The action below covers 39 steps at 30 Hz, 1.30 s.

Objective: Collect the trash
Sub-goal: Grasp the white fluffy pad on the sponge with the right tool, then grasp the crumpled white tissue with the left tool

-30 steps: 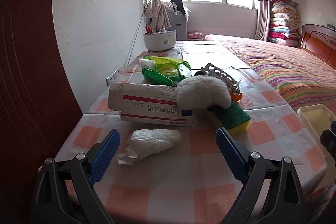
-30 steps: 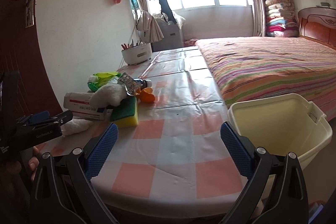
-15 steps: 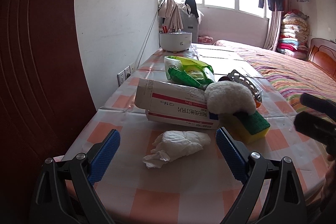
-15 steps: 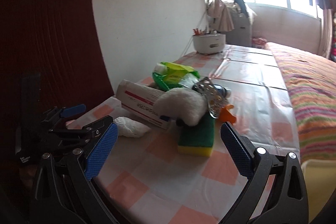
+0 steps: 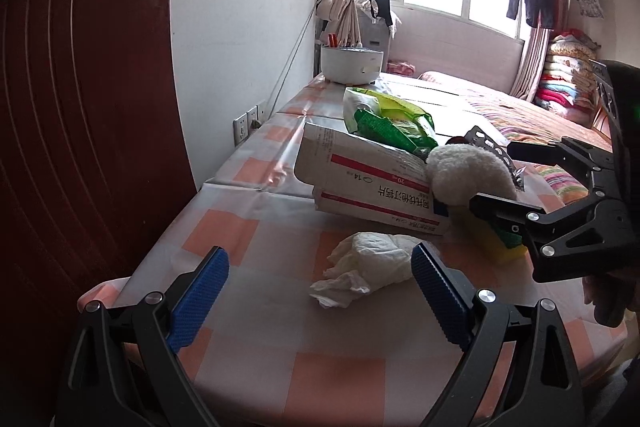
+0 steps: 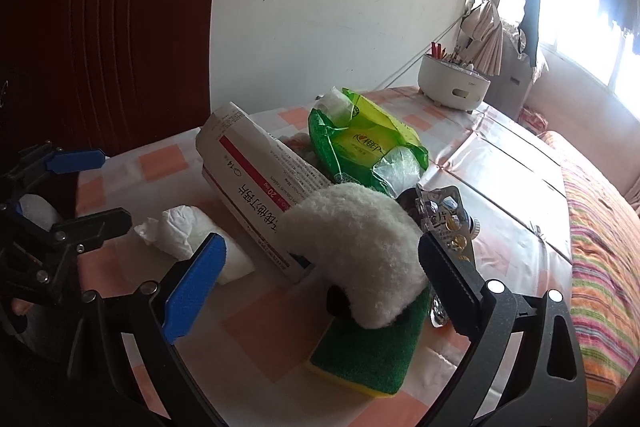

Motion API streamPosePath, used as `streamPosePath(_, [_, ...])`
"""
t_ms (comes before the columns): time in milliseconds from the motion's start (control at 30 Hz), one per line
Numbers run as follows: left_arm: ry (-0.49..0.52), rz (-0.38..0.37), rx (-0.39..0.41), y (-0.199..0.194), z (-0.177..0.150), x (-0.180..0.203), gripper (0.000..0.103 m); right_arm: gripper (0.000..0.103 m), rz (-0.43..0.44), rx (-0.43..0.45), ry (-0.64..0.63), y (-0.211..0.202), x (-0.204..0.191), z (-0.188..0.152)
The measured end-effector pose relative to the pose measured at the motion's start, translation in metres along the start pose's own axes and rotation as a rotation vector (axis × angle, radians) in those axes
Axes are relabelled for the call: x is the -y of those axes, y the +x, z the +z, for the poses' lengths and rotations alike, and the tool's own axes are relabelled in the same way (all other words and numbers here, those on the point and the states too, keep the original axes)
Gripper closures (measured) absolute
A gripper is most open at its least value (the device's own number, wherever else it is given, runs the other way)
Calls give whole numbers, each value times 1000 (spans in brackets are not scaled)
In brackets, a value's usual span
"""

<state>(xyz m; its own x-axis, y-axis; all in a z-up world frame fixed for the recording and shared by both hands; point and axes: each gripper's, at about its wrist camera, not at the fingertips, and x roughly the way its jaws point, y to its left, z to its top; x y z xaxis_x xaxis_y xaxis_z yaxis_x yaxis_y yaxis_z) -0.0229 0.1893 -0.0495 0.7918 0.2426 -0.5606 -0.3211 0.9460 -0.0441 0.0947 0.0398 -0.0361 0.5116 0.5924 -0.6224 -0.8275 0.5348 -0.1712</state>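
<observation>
Where the crumpled tissue [image 5: 370, 266] lies on the checked desk [image 5: 280, 327], I see it just ahead of my left gripper [image 5: 316, 289], whose blue pads are spread wide and hold nothing. One tissue wad only, close in front of one flat medicine box [image 5: 372, 187]. Behind the box sits one green and yellow plastic bag [image 5: 390, 123], its lower part hidden by the box. One white fluffy pad [image 6: 356, 247] rests on one green and yellow sponge [image 6: 368, 351], and covers much of it. One foil blister pack [image 6: 442, 217] pokes up beside the pad; a dark object under it I cannot make out. My right gripper [image 6: 320, 279] is also spread wide and empty, the fluffy pad showing between its fingers. Its fingertips are cut off from the left wrist view by the pile. Half a second ago the right gripper stood farther back from the sponge; it has come in close, and the left has edged nearer the tissue. One white pot [image 6: 454, 87] stands far back by the wall.
</observation>
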Motion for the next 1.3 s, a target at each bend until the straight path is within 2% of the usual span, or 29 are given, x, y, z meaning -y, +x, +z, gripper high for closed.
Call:
streamPosePath(133, [-5, 2, -10, 3, -1, -4, 13, 19, -19, -38, -18, 20, 0, 5])
streamPosePath(300, [-4, -1, -19, 6, -3, -7, 13, 20, -69, -69, -6, 34, 9, 6])
streamPosePath(333, [-4, -2, -20, 6, -4, -7, 13, 22, -71, -67, 5, 35, 11, 6])
streamPosePath(433, [-2, -11, -31, 8, -4, -6, 13, 42, -95, -71, 47, 38, 20, 8])
streamPosePath(733, [19, -13, -40, 10, -6, 1, 13, 66, -61, 8, 236, 19, 50, 8])
streamPosePath(1033, [19, -21, -44, 10, -6, 3, 13, 69, 9, 149, 351, -18, 60, 9])
streamPosePath(1167, [1, -50, -64, 13, -5, 3, 13, 69, 37, 198, 369, -36, 55, 8])
streamPosePath(1300, [27, -82, -84, 16, -1, 6, 13, 69, 56, 226, 374, -53, 48, 3])
